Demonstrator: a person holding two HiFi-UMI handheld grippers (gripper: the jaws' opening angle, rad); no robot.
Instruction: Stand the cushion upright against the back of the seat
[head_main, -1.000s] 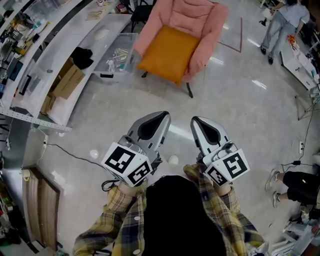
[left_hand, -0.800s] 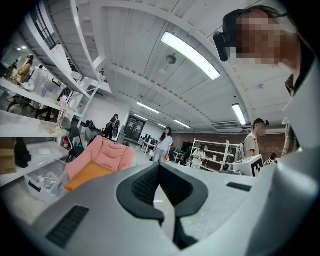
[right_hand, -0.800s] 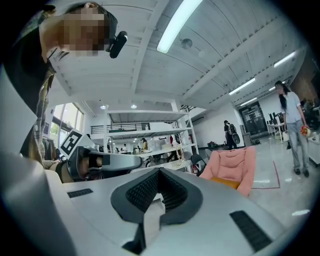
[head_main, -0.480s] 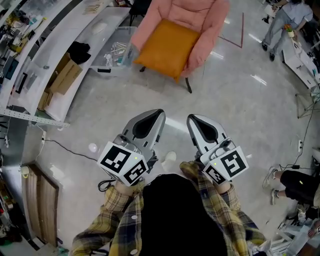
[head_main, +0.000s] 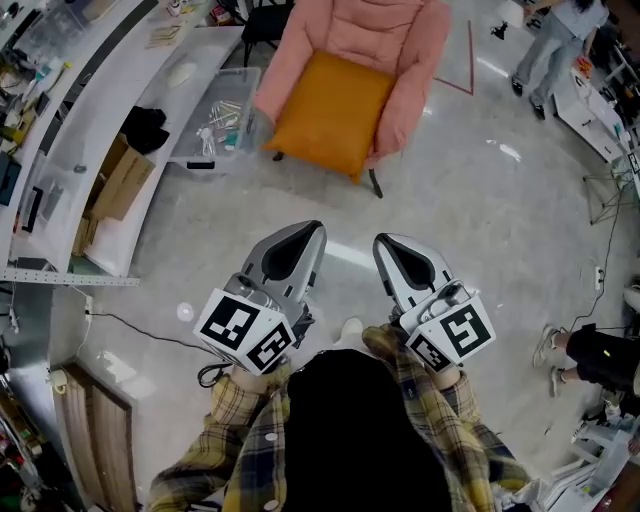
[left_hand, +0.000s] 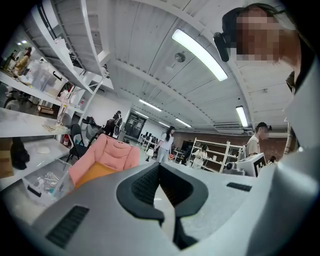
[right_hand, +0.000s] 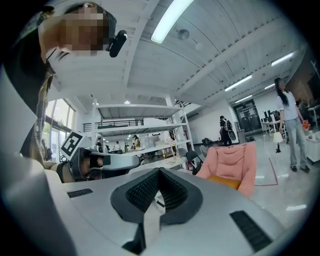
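An orange cushion (head_main: 332, 112) lies flat on the seat of a pink armchair (head_main: 400, 45) at the top of the head view. Both grippers are held side by side over the floor, well short of the chair. My left gripper (head_main: 312, 232) is shut and holds nothing. My right gripper (head_main: 388, 246) is also shut and empty. In the left gripper view the pink armchair (left_hand: 105, 156) with the orange cushion (left_hand: 95, 173) shows ahead at the left. In the right gripper view the armchair (right_hand: 231, 164) and the cushion (right_hand: 224, 181) stand ahead at the right.
A clear plastic bin (head_main: 215, 125) with small parts stands left of the chair, beside white shelving (head_main: 90, 130) with cardboard boxes. A cable (head_main: 140, 320) runs over the floor at the left. People stand at the back right (head_main: 550, 40).
The chair, bin and shelving have slid a little down and left in the head view. Both grippers stay shut and side by side.
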